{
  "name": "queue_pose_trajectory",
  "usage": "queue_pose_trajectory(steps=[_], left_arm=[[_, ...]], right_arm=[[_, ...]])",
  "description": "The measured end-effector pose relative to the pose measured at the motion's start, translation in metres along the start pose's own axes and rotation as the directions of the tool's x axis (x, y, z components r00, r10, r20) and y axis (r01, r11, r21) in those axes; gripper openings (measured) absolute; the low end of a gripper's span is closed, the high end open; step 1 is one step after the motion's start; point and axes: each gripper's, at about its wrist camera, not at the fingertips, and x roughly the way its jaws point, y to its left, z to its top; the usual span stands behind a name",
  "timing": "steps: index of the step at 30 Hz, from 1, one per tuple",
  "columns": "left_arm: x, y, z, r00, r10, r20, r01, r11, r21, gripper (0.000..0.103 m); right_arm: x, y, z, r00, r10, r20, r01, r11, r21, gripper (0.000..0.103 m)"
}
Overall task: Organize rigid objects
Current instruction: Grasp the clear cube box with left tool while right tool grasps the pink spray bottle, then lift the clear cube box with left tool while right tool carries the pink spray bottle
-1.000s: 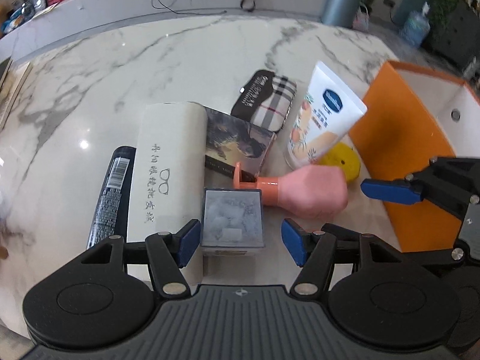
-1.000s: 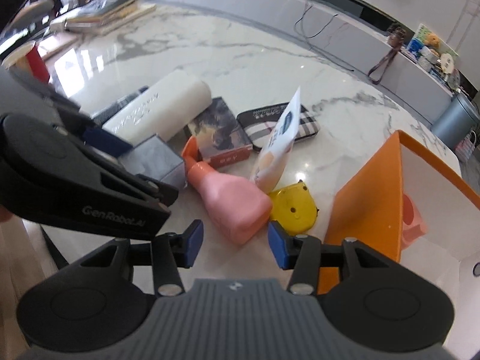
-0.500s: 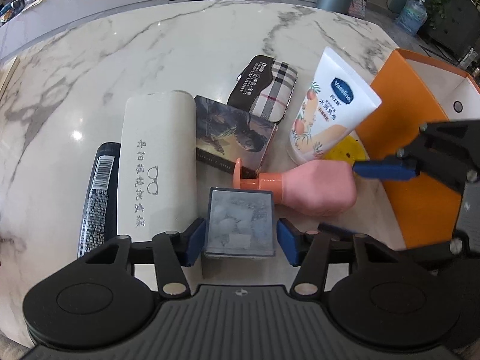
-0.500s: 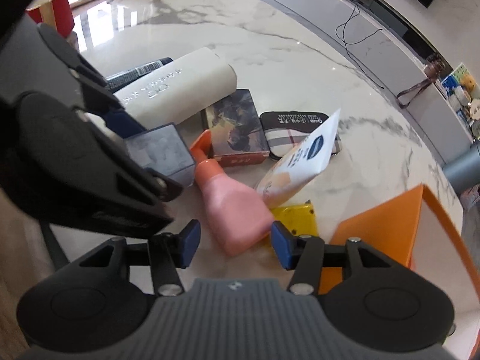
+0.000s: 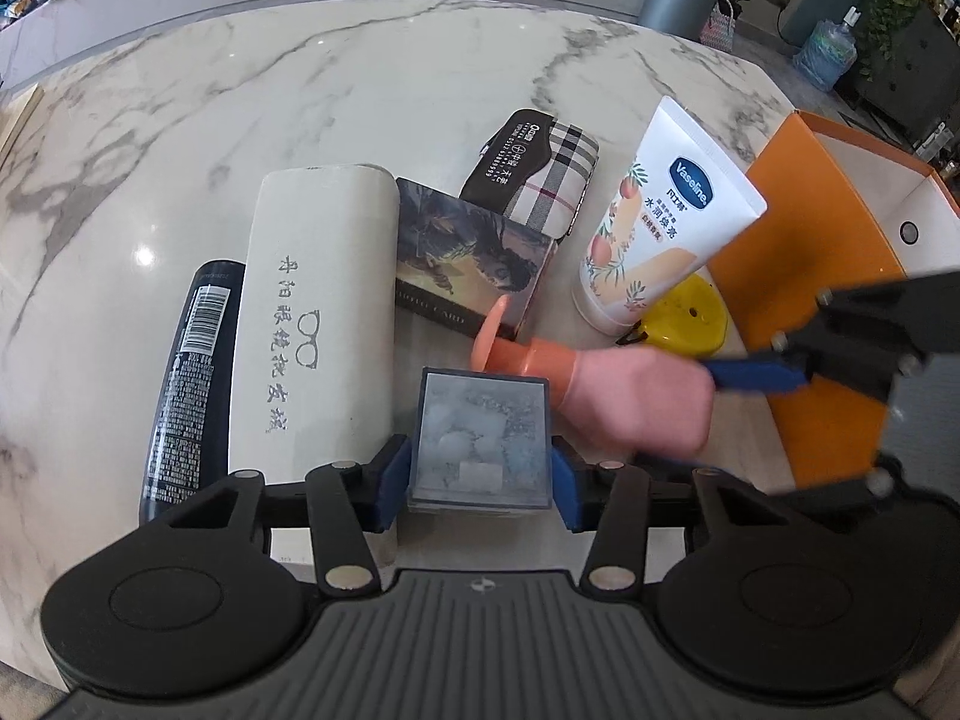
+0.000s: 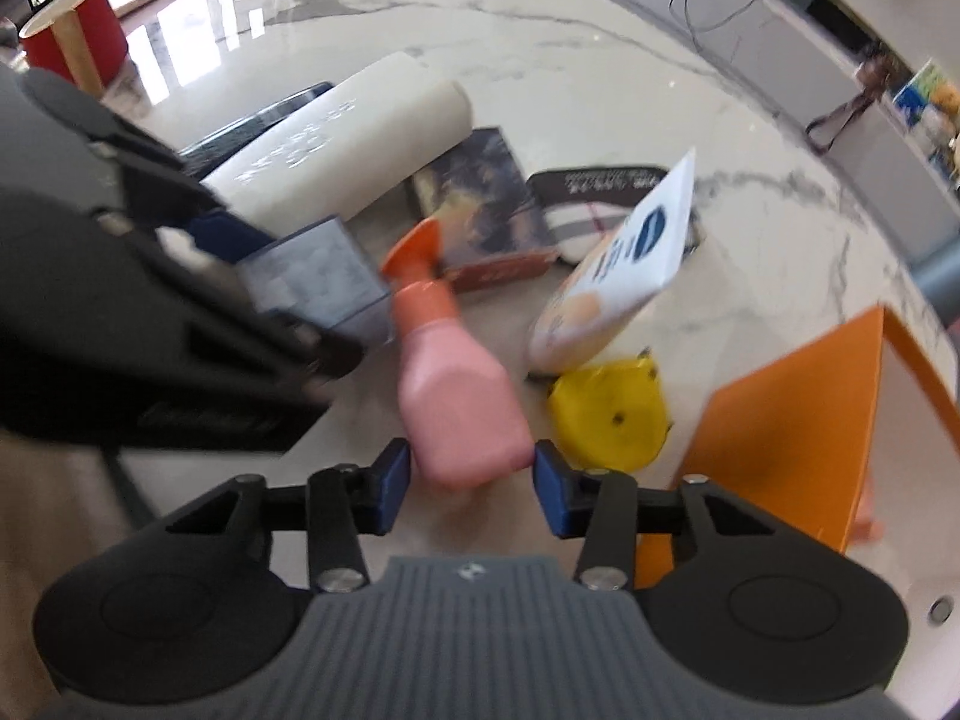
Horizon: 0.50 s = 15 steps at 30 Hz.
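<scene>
Left gripper (image 5: 480, 483) clamped on the small grey box (image 5: 483, 429), pads flat against its two side walls, box sitting near the front edge of the marble surface (image 5: 360, 78) between the cream glasses case (image 5: 312, 324) and the pink bottle (image 5: 630, 402). Probably light and stiff, with smooth, glossy-looking faces; best held low on the parallel sides as now, squarely, since a skewed pinch could let it twist out.

Right gripper (image 6: 473, 483) apart, fingers straddling the fat base of the pink bottle (image 6: 459, 402), pads just beside its sides; contact hard to judge through the motion blur. Bottle lying on its side, orange cap (image 6: 417, 267) pointing toward the card box (image 6: 480, 198). Likely a hollow plastic shell: light, slightly yielding, rounded and slippery, so prone to rolling or squirting forward if squeezed at the very end. Safer hold further up the body, across the flatter faces, with moderate pressure.

Orange bin (image 6: 798, 432) open at the right edge, close by, the probable destination. Lotion tube (image 6: 618, 282) leaning over the yellow disc (image 6: 612, 414) just beside the bottle, easily toppled by a careless lift.
</scene>
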Motion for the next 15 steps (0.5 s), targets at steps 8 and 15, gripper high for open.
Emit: queue_pose_trajectory(steps=[8, 15], left_arm=[[0.000, 0.002, -0.001, 1.000, -0.006, 0.001, 0.006, 1.000, -0.014, 0.057], [0.003, 0.008, -0.002, 1.000, -0.024, -0.007, 0.023, 0.998, -0.056, 0.062]], right_arm=[[0.003, 0.006, -0.001, 1.000, -0.007, 0.031, 0.007, 1.000, -0.010, 0.051], [0.024, 0.005, 0.003, 1.000, -0.003, 0.029, 0.003, 1.000, 0.015, 0.052]])
